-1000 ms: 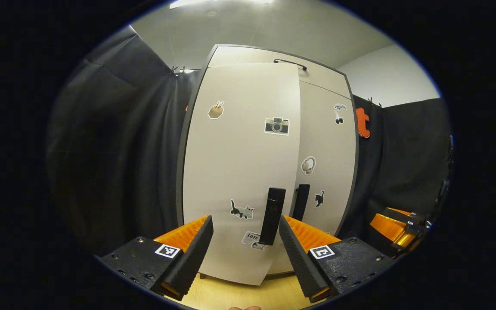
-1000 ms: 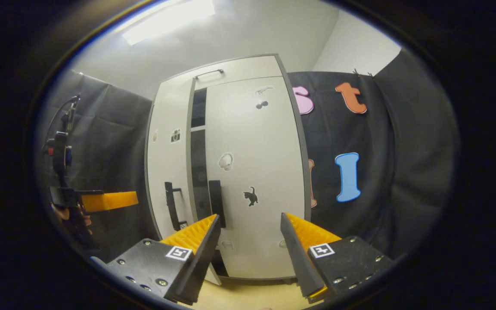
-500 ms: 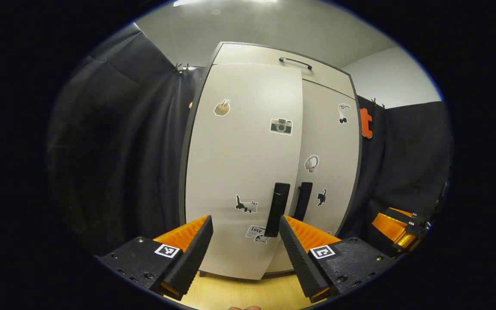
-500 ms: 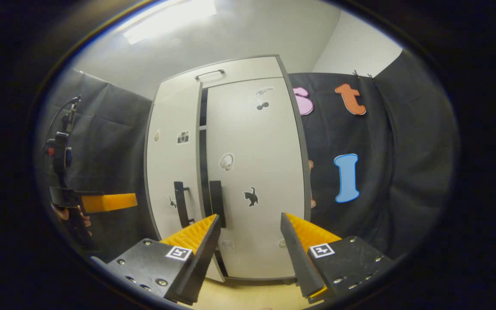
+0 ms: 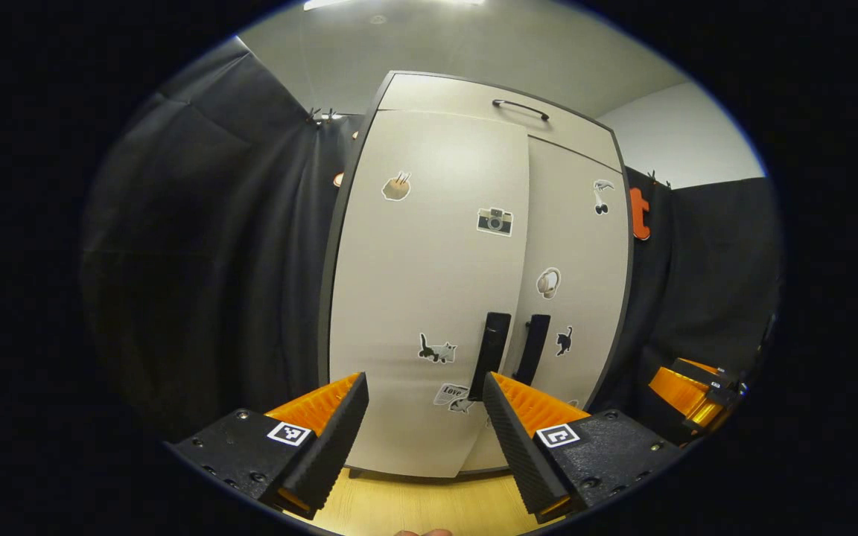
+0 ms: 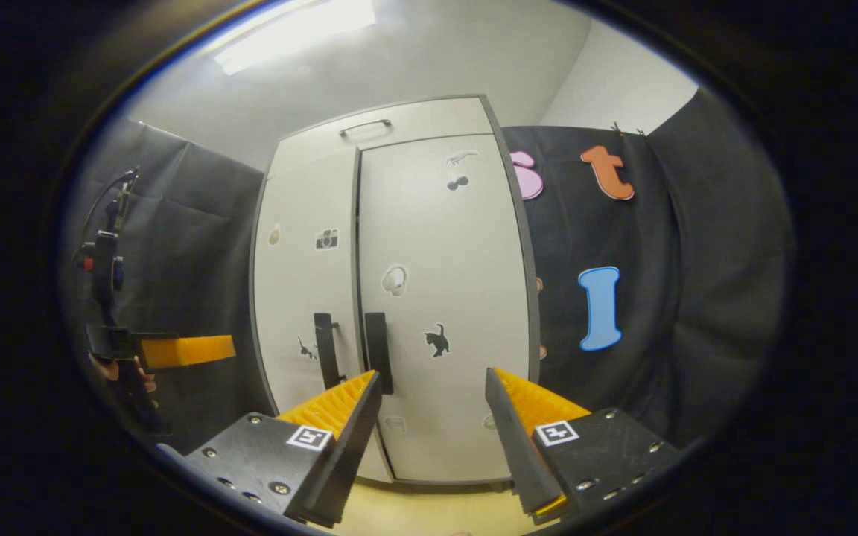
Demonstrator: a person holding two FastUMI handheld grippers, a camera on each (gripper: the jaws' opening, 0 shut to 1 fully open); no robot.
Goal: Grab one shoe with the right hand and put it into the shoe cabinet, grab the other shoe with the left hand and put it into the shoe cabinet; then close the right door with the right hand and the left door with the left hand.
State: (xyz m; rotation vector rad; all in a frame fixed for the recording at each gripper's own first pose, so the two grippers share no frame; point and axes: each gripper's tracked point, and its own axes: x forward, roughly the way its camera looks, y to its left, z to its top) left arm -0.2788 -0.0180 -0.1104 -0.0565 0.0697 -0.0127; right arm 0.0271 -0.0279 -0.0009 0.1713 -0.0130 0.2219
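Left gripper (image 5: 423, 417): 2 fingers spread wide, nothing between them, held clear of the cabinet front. Right gripper (image 6: 433, 413): fingers likewise spread and empty, also off the doors. Wooden floor (image 5: 414, 506) runs beneath both. Ahead stands the shoe cabinet (image 6: 399, 298); the right door (image 6: 444, 298) sits flush, and the left door (image 5: 429, 298) is almost shut, its free edge standing slightly proud of the right door at the centre seam. 2 dark vertical handles (image 5: 494, 353) sit side by side at that seam. Shoes are out of sight behind the doors. Stickers dot both door faces.
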